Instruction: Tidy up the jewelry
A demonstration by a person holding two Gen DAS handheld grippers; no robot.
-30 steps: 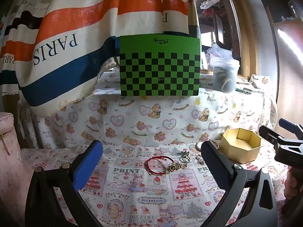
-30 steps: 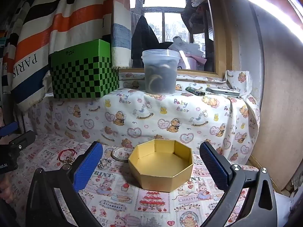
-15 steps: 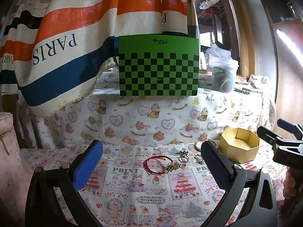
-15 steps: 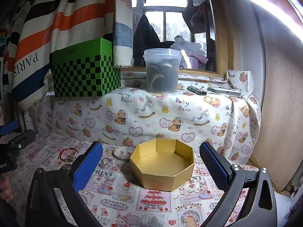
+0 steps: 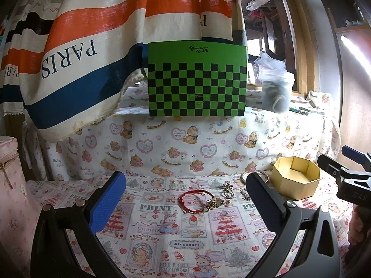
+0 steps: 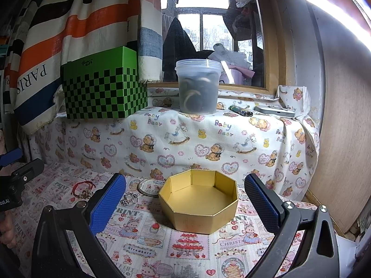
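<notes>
Sitting empty, gold octagonal box (image 6: pixel 199 202), both tongs (image 5: pixel 185 195) (image 6: pixel 185 197) gaping, holding nothing

Right gripper (image 6: pixel 185 199) fingers spread wide, holding nothing; empty gold octagonal box (image 6: pixel 199 205) between them; red bracelet (image 6: pixel 82 188) lies left.

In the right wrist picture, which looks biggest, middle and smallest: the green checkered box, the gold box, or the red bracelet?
1. Green checkered box, though the gold box looks nearly as big.
2. Gold box. It sits nearer the camera, so their real order is unsure.
3. Red bracelet, clearly smallest.
</notes>
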